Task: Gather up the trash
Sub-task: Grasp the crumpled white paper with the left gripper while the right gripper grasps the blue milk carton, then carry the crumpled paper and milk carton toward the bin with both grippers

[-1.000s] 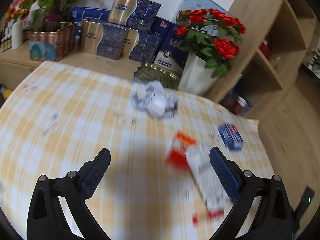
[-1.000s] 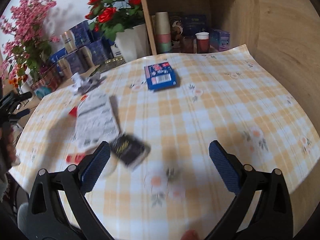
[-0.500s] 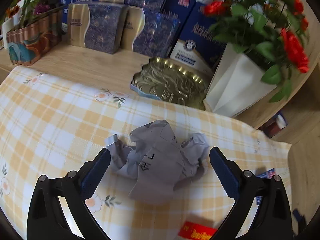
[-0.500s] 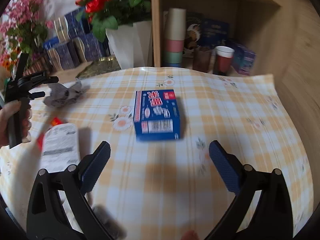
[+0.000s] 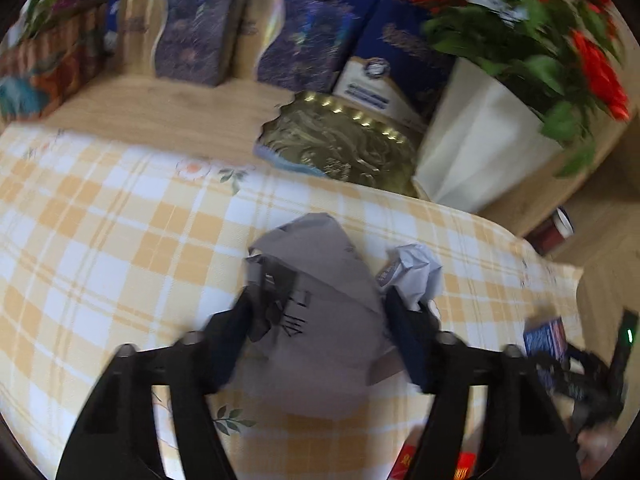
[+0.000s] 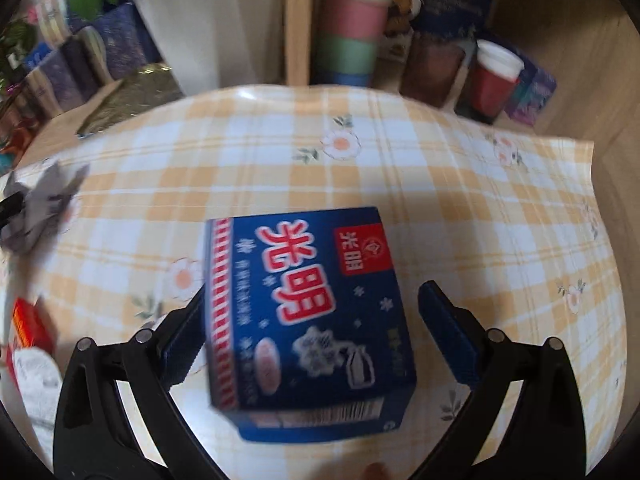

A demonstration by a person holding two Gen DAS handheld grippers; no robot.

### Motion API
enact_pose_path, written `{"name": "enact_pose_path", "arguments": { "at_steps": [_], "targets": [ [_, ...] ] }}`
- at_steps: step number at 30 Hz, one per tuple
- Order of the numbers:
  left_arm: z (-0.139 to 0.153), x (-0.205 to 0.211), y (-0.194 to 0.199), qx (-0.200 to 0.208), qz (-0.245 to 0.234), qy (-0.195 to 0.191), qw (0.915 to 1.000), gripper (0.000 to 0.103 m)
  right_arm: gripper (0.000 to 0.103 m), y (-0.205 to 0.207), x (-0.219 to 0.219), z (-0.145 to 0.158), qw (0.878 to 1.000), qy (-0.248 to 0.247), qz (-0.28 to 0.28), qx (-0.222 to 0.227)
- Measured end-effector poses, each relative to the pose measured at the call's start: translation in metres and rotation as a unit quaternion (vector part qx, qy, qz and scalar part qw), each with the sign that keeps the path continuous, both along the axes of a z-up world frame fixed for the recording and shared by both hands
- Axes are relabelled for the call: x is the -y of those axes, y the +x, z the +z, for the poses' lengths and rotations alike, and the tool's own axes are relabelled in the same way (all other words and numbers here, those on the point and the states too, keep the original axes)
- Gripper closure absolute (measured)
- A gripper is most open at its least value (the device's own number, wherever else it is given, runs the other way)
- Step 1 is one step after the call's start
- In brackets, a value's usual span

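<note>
A crumpled grey paper (image 5: 320, 280) lies on the yellow checked tablecloth (image 5: 100, 240). My left gripper (image 5: 320, 328) straddles it, its jaws partly closed, both fingers against the paper's sides. The paper also shows far left in the right wrist view (image 6: 44, 196). A blue carton with red Chinese characters (image 6: 308, 312) lies on the cloth between the open fingers of my right gripper (image 6: 312, 332); the left finger is at its side and the right finger stands apart from it. The carton shows small in the left wrist view (image 5: 546, 336).
A gold tin (image 5: 340, 148), a white vase with red roses (image 5: 480, 140) and dark gift boxes (image 5: 192, 36) stand behind the cloth. A red-and-white wrapper (image 6: 28, 340) lies at left. Stacked cups (image 6: 352, 20) and a red cup (image 6: 492, 80) sit on the shelf.
Both grippers have moved forward and down. The left one's jaws have narrowed around the grey paper. The right one now has the blue carton between its fingers.
</note>
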State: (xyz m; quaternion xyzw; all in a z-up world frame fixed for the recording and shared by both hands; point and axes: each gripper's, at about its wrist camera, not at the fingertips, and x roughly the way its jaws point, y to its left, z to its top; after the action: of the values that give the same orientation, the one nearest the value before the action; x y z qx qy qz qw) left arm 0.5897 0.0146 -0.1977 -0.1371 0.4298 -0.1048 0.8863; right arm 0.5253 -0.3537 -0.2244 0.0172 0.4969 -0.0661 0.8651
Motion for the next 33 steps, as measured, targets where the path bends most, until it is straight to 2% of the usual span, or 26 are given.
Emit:
{"name": "enact_pose_path", "arguments": {
  "at_steps": [2, 4, 7, 9, 13, 19, 23, 29, 33],
  "targets": [
    [0.006, 0.003, -0.007, 0.014, -0.017, 0.009, 0.9997, 0.050, 0.009, -0.001, 0.008, -0.004, 0.999, 0.025, -0.019, -0.006],
    [0.012, 0.003, -0.016, 0.031, -0.031, 0.006, 0.9990, 0.053, 0.022, -0.006, 0.010, -0.001, 0.999, 0.043, -0.019, 0.001],
    [0.028, 0.004, -0.034, 0.062, -0.051, 0.005, 0.9968, 0.054, 0.024, -0.023, 0.006, 0.011, 0.999, 0.027, -0.006, 0.033],
    [0.040, 0.004, -0.051, 0.078, -0.060, 0.008, 0.9951, 0.054, 0.024, -0.037, 0.003, 0.020, 0.998, 0.021, 0.005, 0.057],
    [0.060, 0.005, -0.087, 0.099, -0.070, 0.023, 0.9924, 0.054, 0.025, -0.064, -0.002, 0.040, 0.995, 0.042, 0.021, 0.091],
    [0.088, 0.008, -0.148, 0.105, -0.102, 0.034, 0.9886, 0.054, 0.025, -0.119, -0.016, 0.071, 0.985, 0.102, 0.042, 0.132],
    [0.110, 0.011, -0.206, 0.117, -0.139, 0.035, 0.9827, 0.054, 0.025, -0.162, -0.028, 0.087, 0.979, 0.136, 0.050, 0.145],
    [0.116, 0.005, -0.288, 0.103, -0.167, 0.025, 0.9803, 0.053, 0.025, -0.236, -0.052, 0.102, 0.973, 0.149, 0.066, 0.163],
    [0.111, -0.003, -0.350, 0.112, -0.174, 0.026, 0.9780, 0.053, 0.025, -0.289, -0.066, 0.108, 0.970, 0.149, 0.082, 0.173]
  ]
}}
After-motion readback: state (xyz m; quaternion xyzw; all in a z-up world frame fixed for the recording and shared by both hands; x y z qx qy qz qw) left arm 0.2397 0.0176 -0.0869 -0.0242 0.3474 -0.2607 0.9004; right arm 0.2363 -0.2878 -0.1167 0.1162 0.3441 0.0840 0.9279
